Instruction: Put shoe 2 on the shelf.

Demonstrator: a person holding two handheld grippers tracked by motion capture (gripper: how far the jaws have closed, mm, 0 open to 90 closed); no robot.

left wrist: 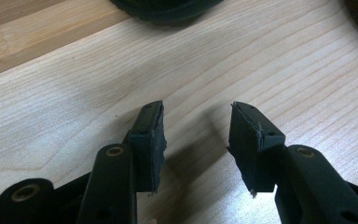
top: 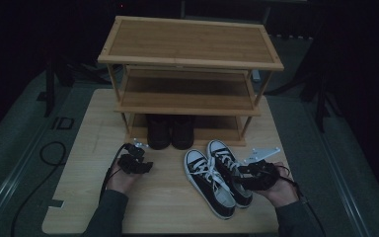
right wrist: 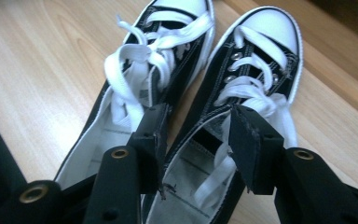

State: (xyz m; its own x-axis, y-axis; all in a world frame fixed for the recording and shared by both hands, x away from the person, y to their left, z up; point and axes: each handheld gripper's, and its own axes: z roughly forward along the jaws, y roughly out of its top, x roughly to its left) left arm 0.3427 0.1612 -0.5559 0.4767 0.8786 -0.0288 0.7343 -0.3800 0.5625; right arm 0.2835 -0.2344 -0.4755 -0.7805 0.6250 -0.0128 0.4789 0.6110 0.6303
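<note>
The pair of sneakers [top: 217, 177] lies side by side on the wooden table [top: 79, 197], toes toward the shoe rack [top: 190, 79], probably so that they can go on a shelf next to the dark boots [top: 170, 131] on the bottom shelf. The right gripper [right wrist: 198, 140] sits over the heel of the right sneaker [right wrist: 242, 107]; its jaws straddle the inner collar wall, one pad inside the opening, but they do not yet press it, so nothing is grasped. This wall is a good place for lifting. The left gripper [left wrist: 196, 135] rests with jaws apart and empty above bare table, seemingly waiting for its turn.
</note>
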